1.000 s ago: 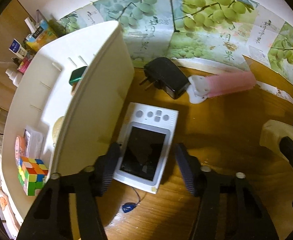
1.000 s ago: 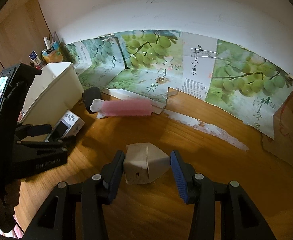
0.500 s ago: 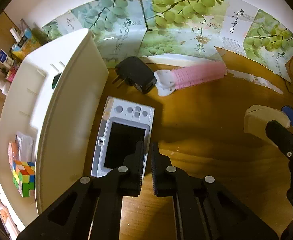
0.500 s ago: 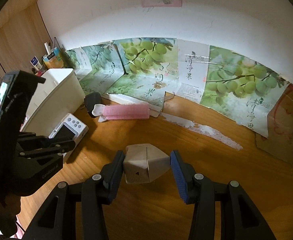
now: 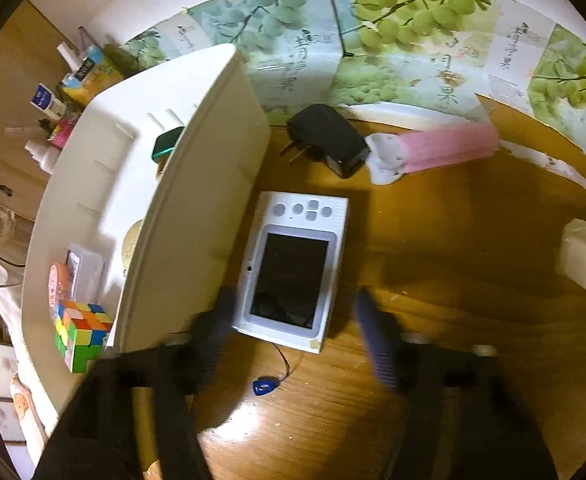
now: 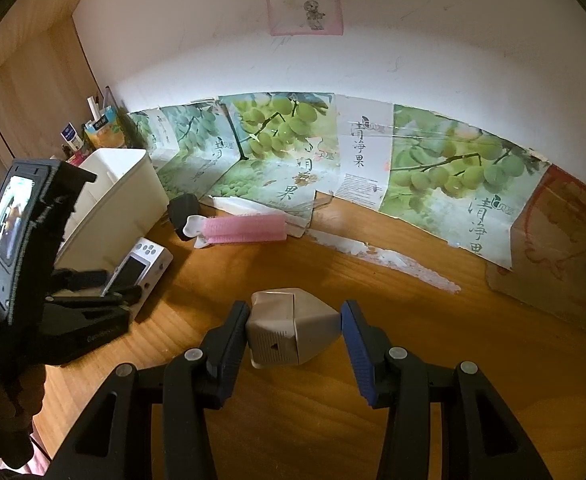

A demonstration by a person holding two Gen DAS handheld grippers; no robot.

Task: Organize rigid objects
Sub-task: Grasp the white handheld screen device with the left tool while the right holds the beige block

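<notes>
My left tongs [image 5: 293,320] stand wide apart astride the near end of the white handheld console [image 5: 295,266], ready to clamp it for the white bin [image 5: 197,200] just left; my right tongs [image 6: 293,334] sit apart around the beige block [image 6: 291,326], left pad touching it.

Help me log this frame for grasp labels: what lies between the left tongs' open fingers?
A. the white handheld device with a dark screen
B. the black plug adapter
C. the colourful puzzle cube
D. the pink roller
A: the left tongs are spread open around the near end of the white handheld device, which lies flat on the wooden table beside the white bin.
</notes>
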